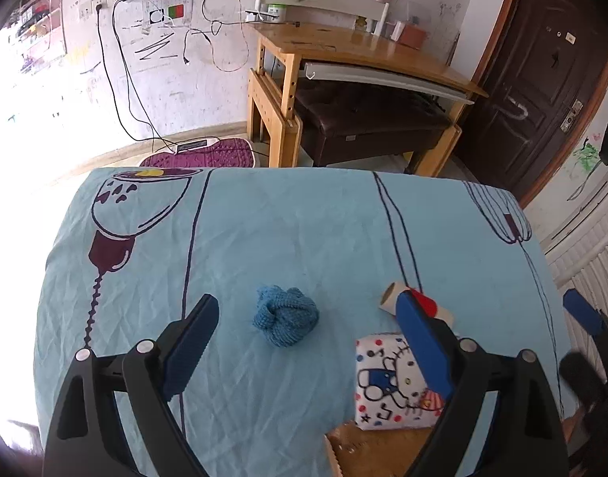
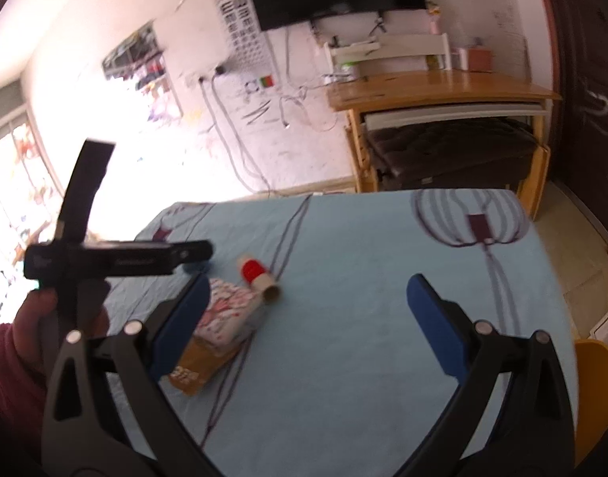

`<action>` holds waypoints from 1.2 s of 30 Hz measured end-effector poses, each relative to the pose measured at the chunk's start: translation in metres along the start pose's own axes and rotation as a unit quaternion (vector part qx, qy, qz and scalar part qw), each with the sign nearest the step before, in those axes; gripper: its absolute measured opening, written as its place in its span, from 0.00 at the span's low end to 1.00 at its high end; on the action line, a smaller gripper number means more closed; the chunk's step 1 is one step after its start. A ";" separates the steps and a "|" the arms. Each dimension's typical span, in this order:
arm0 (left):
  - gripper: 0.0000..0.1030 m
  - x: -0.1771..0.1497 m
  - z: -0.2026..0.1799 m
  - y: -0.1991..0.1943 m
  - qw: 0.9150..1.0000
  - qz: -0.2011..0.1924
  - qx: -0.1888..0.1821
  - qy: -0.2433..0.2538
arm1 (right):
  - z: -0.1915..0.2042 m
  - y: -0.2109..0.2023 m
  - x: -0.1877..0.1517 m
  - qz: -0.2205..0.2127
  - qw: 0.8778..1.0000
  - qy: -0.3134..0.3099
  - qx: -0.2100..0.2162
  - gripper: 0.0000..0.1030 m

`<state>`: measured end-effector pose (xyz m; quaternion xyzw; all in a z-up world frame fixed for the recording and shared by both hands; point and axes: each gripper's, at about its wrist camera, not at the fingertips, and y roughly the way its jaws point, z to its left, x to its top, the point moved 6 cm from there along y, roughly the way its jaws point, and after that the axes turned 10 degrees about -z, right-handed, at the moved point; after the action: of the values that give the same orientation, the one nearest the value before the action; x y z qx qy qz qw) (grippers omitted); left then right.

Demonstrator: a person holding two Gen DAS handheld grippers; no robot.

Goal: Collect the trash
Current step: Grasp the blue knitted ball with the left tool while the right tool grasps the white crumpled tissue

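Trash items on a light-blue patterned tablecloth [image 1: 304,218], both grippers hanging above with fingers spread and empty.

A crumpled blue knitted cloth [image 1: 285,315] lies on the tablecloth, in line with the gap of the left gripper [image 1: 307,324] and touched by neither blue pad. To its right a cardboard tube with a red band [image 1: 415,301] lies on its side, just beyond a white cartoon-printed packet [image 1: 387,381]; the packet's near edge rests on a brown cardboard piece [image 1: 377,449]. In the right wrist view the right gripper [image 2: 306,304] stands wide open over bare cloth, with the tube, packet and cardboard at its left finger. A hand [image 2: 33,314] in a red sleeve holds the left gripper's black handle at the left edge. Behind the table stand a wooden desk [image 1: 367,45] and a dark door [image 1: 542,75].
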<state>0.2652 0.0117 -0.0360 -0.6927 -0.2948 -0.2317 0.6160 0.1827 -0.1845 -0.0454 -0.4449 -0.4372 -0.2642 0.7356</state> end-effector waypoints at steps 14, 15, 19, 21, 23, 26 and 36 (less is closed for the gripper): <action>0.56 -0.010 0.008 0.021 1.000 0.012 0.002 0.028 | 0.047 0.033 -0.009 0.055 0.998 -0.030 0.006 0.93; 0.49 -0.010 0.007 0.022 1.000 0.010 0.000 0.029 | 0.048 0.034 -0.010 0.057 0.998 -0.030 0.004 0.93; 0.23 -0.014 0.006 0.021 0.999 0.002 -0.001 0.036 | 0.053 0.036 -0.011 0.064 0.997 -0.031 0.005 0.93; 0.22 -0.014 0.008 0.018 0.999 -0.002 -0.001 0.032 | 0.055 0.039 -0.011 0.068 0.997 -0.030 0.007 0.93; 0.22 -0.011 0.013 0.011 1.000 -0.014 -0.001 0.024 | 0.058 0.043 -0.013 0.076 0.997 -0.031 0.008 0.93; 0.22 -0.007 0.022 -0.005 0.999 -0.031 -0.002 0.011 | 0.066 0.054 -0.018 0.093 0.995 -0.041 0.006 0.93; 0.22 -0.005 0.046 -0.029 0.998 -0.054 0.000 -0.014 | 0.072 0.085 -0.042 0.133 0.989 -0.051 -0.044 0.92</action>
<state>0.2401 0.0588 -0.0247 -0.6787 -0.3405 -0.2554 0.5985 0.1995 -0.0816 -0.1023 -0.5442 -0.3990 -0.1597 0.7205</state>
